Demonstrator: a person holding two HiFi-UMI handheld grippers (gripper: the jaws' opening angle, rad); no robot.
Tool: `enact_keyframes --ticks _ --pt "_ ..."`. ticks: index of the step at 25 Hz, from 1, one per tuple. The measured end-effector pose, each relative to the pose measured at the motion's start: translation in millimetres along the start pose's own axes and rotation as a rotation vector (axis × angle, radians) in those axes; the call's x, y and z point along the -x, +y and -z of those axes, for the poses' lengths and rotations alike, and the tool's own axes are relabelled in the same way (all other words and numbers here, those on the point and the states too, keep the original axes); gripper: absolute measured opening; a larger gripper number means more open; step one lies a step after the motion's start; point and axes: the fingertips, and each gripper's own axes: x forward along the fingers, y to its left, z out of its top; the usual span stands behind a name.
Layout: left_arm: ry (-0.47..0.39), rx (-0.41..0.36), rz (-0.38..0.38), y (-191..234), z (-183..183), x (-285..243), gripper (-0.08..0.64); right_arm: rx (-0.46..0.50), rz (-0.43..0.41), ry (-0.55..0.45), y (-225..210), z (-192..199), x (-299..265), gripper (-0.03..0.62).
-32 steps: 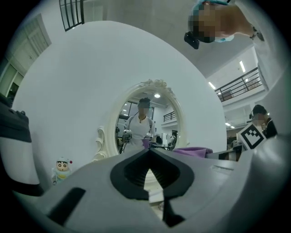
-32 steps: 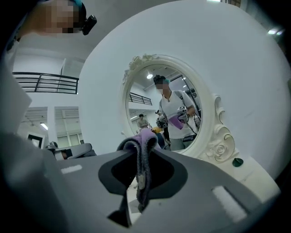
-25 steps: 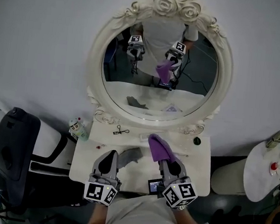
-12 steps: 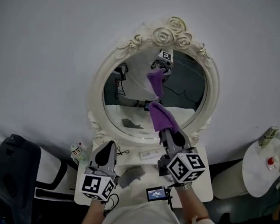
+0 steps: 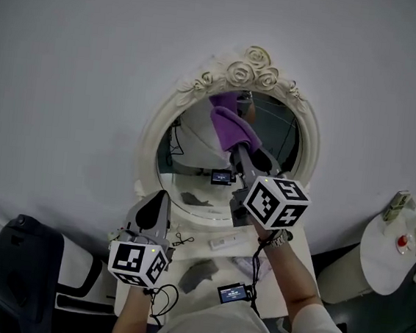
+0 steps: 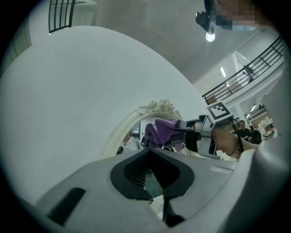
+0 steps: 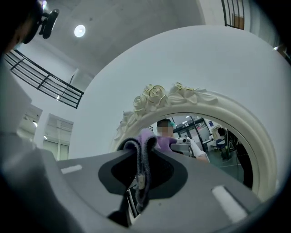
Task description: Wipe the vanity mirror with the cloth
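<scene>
1. Two grippers are in view. The right gripper [image 5: 238, 149] is clamped on a purple cloth [image 5: 231, 126], and the fabric bunches out past its tips.
2. That cloth lies against the upper part of the glass of the oval vanity mirror [image 5: 284, 140], just below the carved roses on the frame's crest. Its purple reflection shows directly behind it.
3. In the right gripper view, a fold of the cloth runs down between the two jaws, with the mirror's white frame arching above.
4. The left gripper [image 5: 157, 197] has its jaws drawn together with nothing between them. It is well apart from the cloth, low beside the lower left of the mirror frame, and points upward.
5. The right arm reaches forward and up, and its marker cube [image 5: 277, 201] faces the head camera. A white sleeve covers the upper arm, and there is a band at the wrist.
6. The left forearm is held close to the body, with its marker cube [image 5: 137, 263] lowest.
7. Below the mirror, a white desk [image 5: 201, 248] carries a crumpled grey cloth [image 5: 196, 275], an eyelash curler [image 5: 178, 239] and a small white item.
8. A plain pale wall surrounds the mirror. A black chair [image 5: 16, 267] stands at the lower left and a round white side table [image 5: 394, 255] at the right.
</scene>
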Motion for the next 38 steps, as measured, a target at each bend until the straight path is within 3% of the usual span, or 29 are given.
enact_keyframes --ticks 9,16,22,31,35,38 --pt "-0.076 0.015 0.006 -2 -45 9 -0.001 0.126 0.07 -0.007 11 -24 -55 0.054" --pt "-0.056 0.021 -0.009 4 -38 11 -0.001 0.134 0.125 -0.048 -3 -39 -68 0.054" --pt "-0.055 0.023 0.039 -7 -36 -2 -0.001 0.187 0.27 -0.074 -52 -54 -49 0.055" --pt "-0.028 0.022 0.175 -55 -26 -32 0.0 0.158 0.446 -0.022 -140 -56 -1 0.057" --pt "-0.021 0.015 0.179 -61 -25 -33 0.0 0.11 0.452 -0.028 -146 -51 14 0.057" --pt "-0.013 0.007 0.153 -56 -24 -28 0.0 0.101 0.38 -0.026 -120 -42 12 0.055"
